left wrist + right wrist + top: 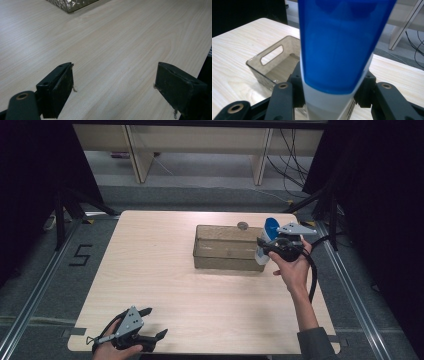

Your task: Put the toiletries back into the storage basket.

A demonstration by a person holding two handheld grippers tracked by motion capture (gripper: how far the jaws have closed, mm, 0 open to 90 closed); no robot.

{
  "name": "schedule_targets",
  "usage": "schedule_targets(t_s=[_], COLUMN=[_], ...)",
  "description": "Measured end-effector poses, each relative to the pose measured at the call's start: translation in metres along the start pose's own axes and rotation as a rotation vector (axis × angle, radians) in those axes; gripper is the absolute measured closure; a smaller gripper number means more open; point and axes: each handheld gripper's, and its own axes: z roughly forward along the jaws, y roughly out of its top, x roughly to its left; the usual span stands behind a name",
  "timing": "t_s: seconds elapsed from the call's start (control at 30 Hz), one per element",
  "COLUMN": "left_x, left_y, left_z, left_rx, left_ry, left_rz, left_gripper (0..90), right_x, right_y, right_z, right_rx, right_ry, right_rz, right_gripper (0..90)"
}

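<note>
Here my right gripper (272,245) is clamped on a blue and white tube (266,241), its jaws pressing the white lower part from both sides while the blue end stands up. I hold it just above the right end of the smoky clear bin (227,248), which sits on the wooden table (160,270). My left gripper (152,322) rests low at the near left corner, jaws spread wide with bare tabletop between them, well apart from the bin

Blue-and-white tube (337,50), perhaps smoky-grey bin (227,247)
</note>
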Motion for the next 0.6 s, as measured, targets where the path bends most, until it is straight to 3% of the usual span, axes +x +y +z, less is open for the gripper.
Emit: schedule_targets(t_s=[0.1, 0.23, 0.3, 0.43, 0.53, 0.6], left_x=[0.002, 0.0, 0.0, 0.0, -0.002, -0.001], left_y=[0.0, 0.0, 0.0, 0.0, 0.0, 0.0], left_z=[-0.001, 0.0, 0.0, 0.001, 0.001, 0.0], left_rx=[0.018, 0.009, 0.004, 0.019, 0.009, 0.007], left_ry=[0.003, -0.001, -0.004, -0.004, -0.009, -0.001], left_rz=[0.025, 0.006, 0.002, 0.02, 0.005, 0.006], left_gripper=[14.7, 14.6, 14.7, 14.7, 14.7, 14.6], right_x=[-0.004, -0.008, -0.009, -0.016, -0.017, -0.02], right_y=[0.002, 0.003, 0.004, 0.004, 0.004, 0.005], right_z=[0.006, 0.013, 0.014, 0.02, 0.023, 0.026], right_rx=[0.004, -0.001, 0.024, 0.001, 0.018, 0.01], right_ry=[0.006, 0.002, -0.005, -0.021, -0.026, -0.039], right_rz=[-0.015, 0.01, 0.032, 0.028, 0.052, 0.031], right_gripper=[54.4, 54.4, 54.4, 54.4, 54.5, 54.5])
